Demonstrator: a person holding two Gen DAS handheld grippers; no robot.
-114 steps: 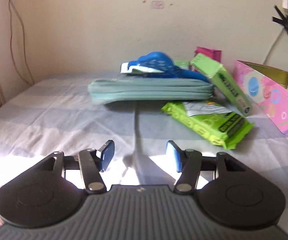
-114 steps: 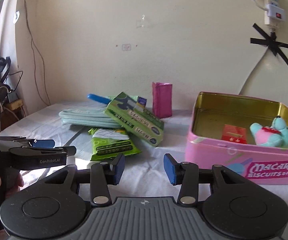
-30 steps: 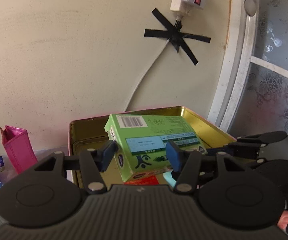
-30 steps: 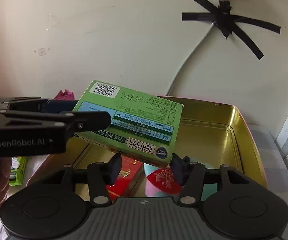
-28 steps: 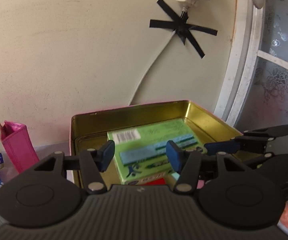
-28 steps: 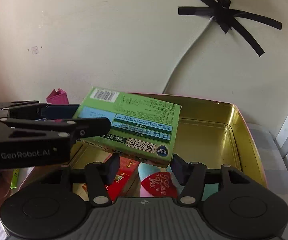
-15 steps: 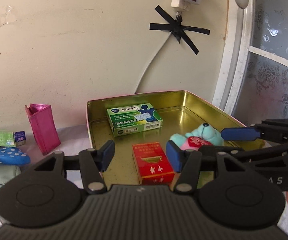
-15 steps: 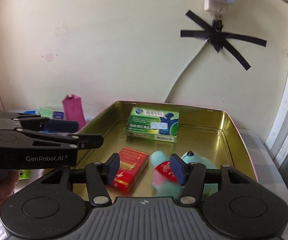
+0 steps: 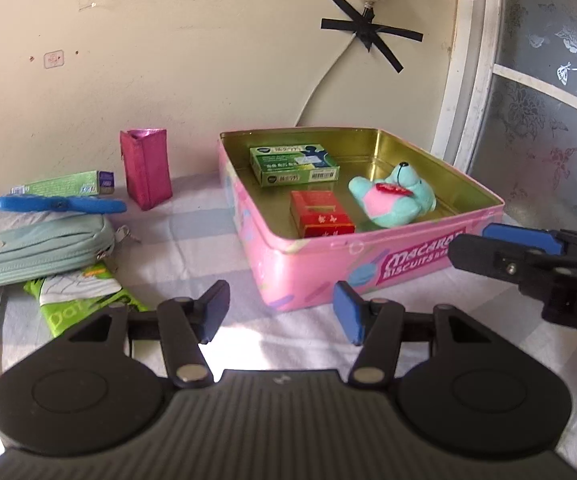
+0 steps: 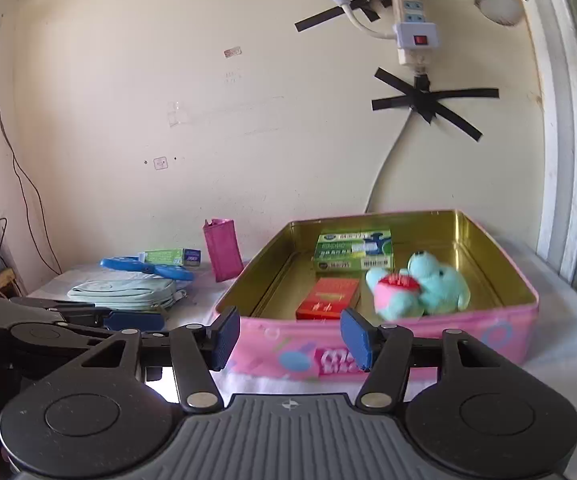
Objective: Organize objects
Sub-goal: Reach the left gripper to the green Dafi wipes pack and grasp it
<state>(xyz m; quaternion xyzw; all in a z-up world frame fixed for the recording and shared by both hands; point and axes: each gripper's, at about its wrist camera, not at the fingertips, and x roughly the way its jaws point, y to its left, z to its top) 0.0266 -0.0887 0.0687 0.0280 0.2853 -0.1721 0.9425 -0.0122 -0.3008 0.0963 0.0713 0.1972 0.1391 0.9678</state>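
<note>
Both grippers hang empty in front of the pink tin, with the green box lying inside it.

Left wrist view: the left gripper (image 9: 280,312) has its fingers spread with nothing between them, held above the pale cloth. At about one o'clock from it sits the pink tin (image 9: 368,264); inside, the green box (image 9: 293,164) lies flat at the far side, the red box (image 9: 320,214) nearer, the teal plush toy (image 9: 392,200) at three o'clock of the red box. At ten o'clock lie the mint pouch (image 9: 36,248), the green wipes pack (image 9: 76,300) and the magenta carton (image 9: 144,168).
Right wrist view: the right gripper (image 10: 290,338) is likewise spread and empty, just short of the tin's near wall, the green box (image 10: 352,254) at twelve o'clock.
</note>
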